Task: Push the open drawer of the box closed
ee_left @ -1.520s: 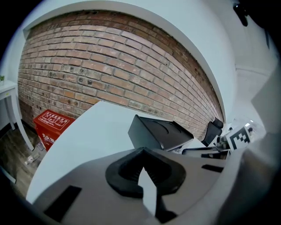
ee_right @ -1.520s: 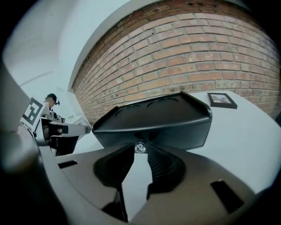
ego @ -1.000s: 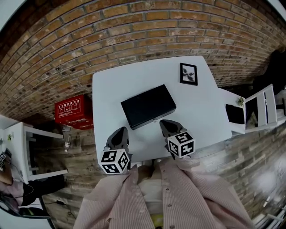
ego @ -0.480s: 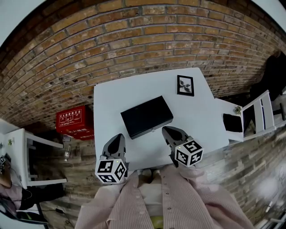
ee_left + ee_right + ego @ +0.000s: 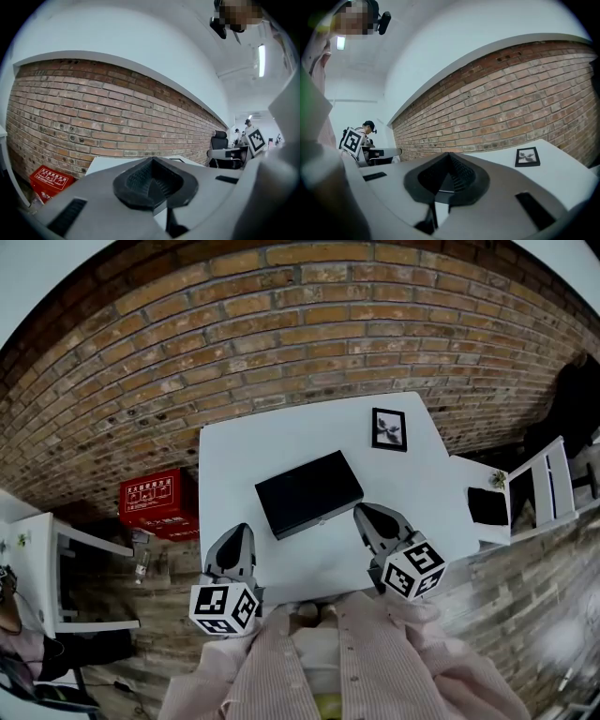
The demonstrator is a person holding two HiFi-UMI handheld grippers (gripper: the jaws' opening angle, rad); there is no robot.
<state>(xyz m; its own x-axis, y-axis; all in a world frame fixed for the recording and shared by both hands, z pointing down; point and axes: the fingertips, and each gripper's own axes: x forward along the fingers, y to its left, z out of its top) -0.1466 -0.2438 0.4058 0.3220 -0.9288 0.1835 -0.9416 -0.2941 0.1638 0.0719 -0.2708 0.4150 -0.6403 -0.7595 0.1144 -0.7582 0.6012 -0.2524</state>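
A flat black box (image 5: 309, 493) lies in the middle of the white table (image 5: 281, 442), long side toward me; its front looks flush, with a small pale knob on the near edge. My left gripper (image 5: 235, 535) hovers at the table's front edge, left of the box and apart from it, jaws shut and empty. To the right of the box's near corner, my right gripper (image 5: 368, 513) is also shut and empty. In the left gripper view the left gripper (image 5: 151, 160) points up over the table toward the brick wall. The right gripper (image 5: 449, 157) shows its pads pressed together.
A small framed picture (image 5: 389, 428) stands at the table's back right, also seen as the picture (image 5: 528, 157) in the right gripper view. A red box (image 5: 155, 502) sits on the floor at left. White furniture (image 5: 534, 488) stands at right, a white shelf (image 5: 56, 568) at left.
Both grippers have drawn back from the box toward me and spread apart: left down and left, right down and right. The box has not moved on the table.
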